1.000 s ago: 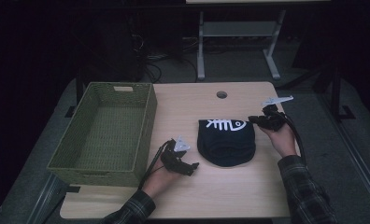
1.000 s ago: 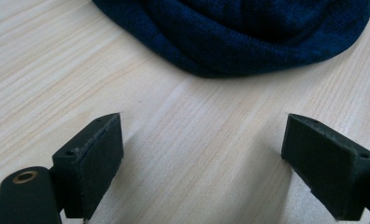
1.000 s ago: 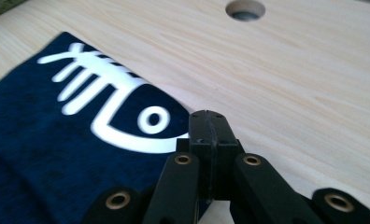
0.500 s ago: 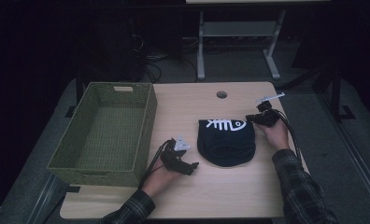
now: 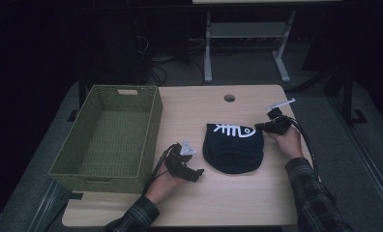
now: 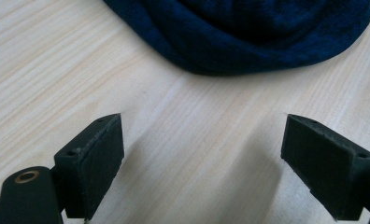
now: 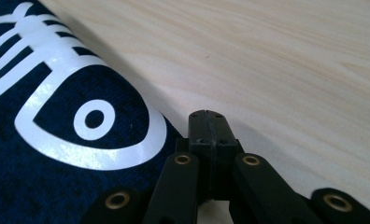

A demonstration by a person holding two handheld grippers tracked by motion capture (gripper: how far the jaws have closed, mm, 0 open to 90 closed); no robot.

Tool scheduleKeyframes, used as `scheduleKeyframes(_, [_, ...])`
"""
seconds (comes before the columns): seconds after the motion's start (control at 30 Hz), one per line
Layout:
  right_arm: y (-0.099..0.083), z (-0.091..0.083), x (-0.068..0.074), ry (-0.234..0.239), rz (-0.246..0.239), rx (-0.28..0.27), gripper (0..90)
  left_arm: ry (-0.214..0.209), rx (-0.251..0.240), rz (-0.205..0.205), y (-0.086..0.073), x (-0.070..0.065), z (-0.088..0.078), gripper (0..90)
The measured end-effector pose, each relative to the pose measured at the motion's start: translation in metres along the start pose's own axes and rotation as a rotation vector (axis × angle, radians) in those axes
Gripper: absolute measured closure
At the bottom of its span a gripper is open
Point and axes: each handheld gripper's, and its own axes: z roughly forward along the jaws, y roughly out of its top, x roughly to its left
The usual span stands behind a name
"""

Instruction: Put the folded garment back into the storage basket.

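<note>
A dark blue folded cloth [image 5: 233,151] with a white fishbone print [image 5: 234,130] lies on the wooden table [image 5: 228,203], right of the middle. My left gripper [image 5: 197,172] rests on the table just left of the cloth's near edge. In the left gripper view it [image 6: 202,135] stands wide open over bare wood, with the cloth [image 6: 248,32] a little ahead. My right gripper [image 5: 258,126] is at the cloth's far right corner. In the right gripper view it [image 7: 206,123] is shut, its tip touching the edge of the printed cloth [image 7: 57,163]; no fabric shows between the pads.
An olive woven basket [image 5: 153,121] stands on the table's left side, with nothing in it. A round cable hole [image 5: 229,98] sits near the far edge. Beyond the table stand a metal frame [image 5: 247,34] and some cables on a dark floor.
My right gripper has moved left and slightly nearer, up to the cloth's far right corner. The left gripper and the cloth have stayed put.
</note>
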Motion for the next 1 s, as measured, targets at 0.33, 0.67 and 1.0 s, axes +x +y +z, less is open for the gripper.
scheduleKeyframes(0.33, [-0.014, -0.013, 0.009, 0.022, -0.037, 0.023, 90.0, -0.008, 0.005, 0.002, 0.0, -0.003, -0.006, 12.3])
scheduleKeyframes(0.67, [-0.028, -0.023, 0.024, 0.034, -0.093, 0.03, 90.0, -0.003, 0.009, -0.003, -0.002, -0.002, -0.008, 12.3])
scheduleKeyframes(1.0, [-0.045, -0.033, 0.037, 0.055, -0.109, 0.022, 90.0, 0.004, 0.026, 0.001, -0.004, -0.001, -0.01, 12.4])
